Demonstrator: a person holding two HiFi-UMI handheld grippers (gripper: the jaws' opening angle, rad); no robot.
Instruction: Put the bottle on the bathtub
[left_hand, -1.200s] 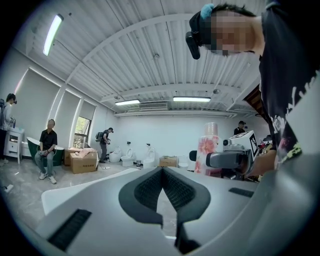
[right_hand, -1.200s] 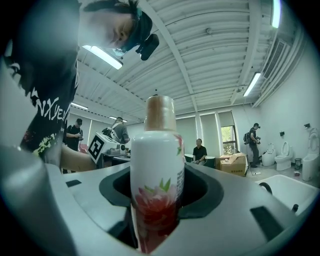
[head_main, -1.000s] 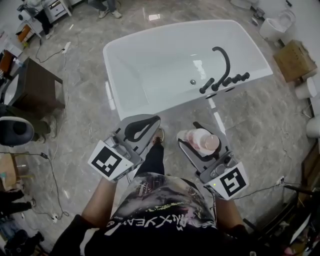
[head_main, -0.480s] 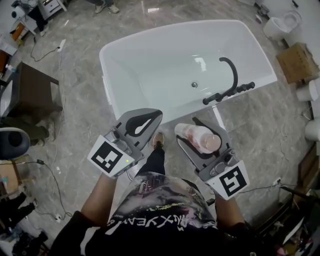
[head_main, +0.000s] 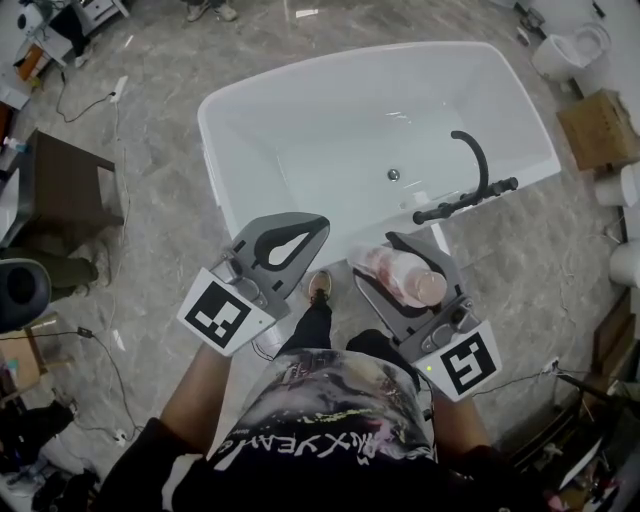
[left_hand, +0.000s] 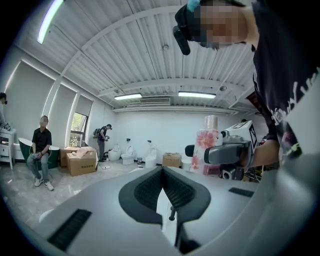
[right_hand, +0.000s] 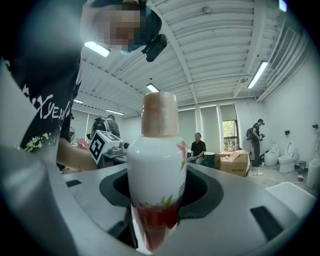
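Observation:
The white bathtub (head_main: 300, 110) lies ahead of me on the grey marble floor, with a black faucet (head_main: 468, 178) on its right rim. The bottle (head_main: 402, 276) is white with pink flowers and a tan cap. My right gripper (head_main: 380, 254) is shut on it, just short of the tub's near rim. In the right gripper view the bottle (right_hand: 157, 165) stands upright between the jaws of the right gripper (right_hand: 157, 189). My left gripper (head_main: 305, 232) is shut and empty beside it. Its pads meet in the left gripper view (left_hand: 162, 175), where the bottle (left_hand: 206, 145) shows at the right.
A dark wooden table (head_main: 70, 185) stands at the left and a cardboard box (head_main: 597, 125) and toilets (head_main: 565, 48) at the right. Cables trail over the floor at left. My foot (head_main: 318, 286) is below the tub's rim. A seated person (left_hand: 40, 155) and boxes are across the room.
The bathtub and faucet have slid lower and nearer in the head view as I moved closer. Both grippers keep their pose, the bottle still in the right one.

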